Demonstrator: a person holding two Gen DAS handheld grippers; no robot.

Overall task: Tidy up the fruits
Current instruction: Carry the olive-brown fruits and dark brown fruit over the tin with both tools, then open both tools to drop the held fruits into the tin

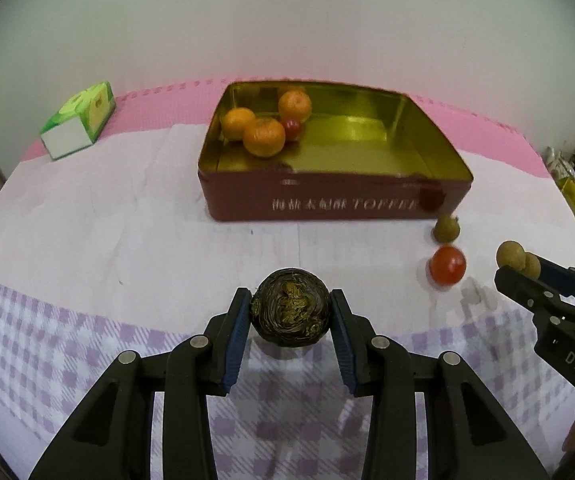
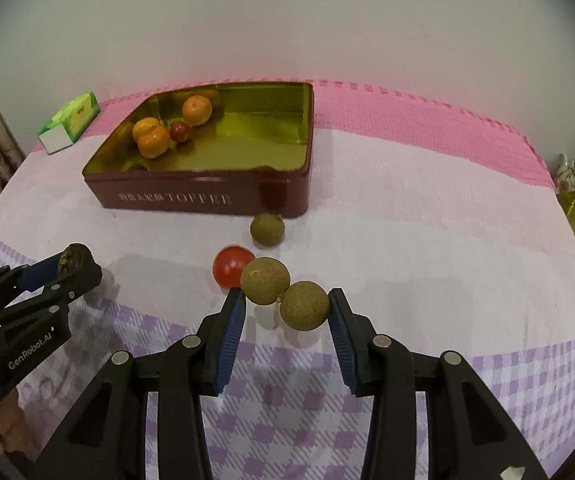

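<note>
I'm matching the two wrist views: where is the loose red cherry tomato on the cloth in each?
Left wrist view: loose red cherry tomato, right of centre, beside the right gripper.
Right wrist view: centre, partly behind the held brown longans.
Shared landmark: dark red TOFFEE tin.

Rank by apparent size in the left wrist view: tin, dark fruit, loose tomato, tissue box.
1. tin
2. dark fruit, though nearness inflates it, and tissue box: too close to rank
3. loose tomato

A cloth-covered table (image 2: 427,208) carries a toffee tin (image 2: 207,196), tissue box (image 2: 69,124), tomato (image 2: 229,266) and longan (image 2: 267,230).
</note>
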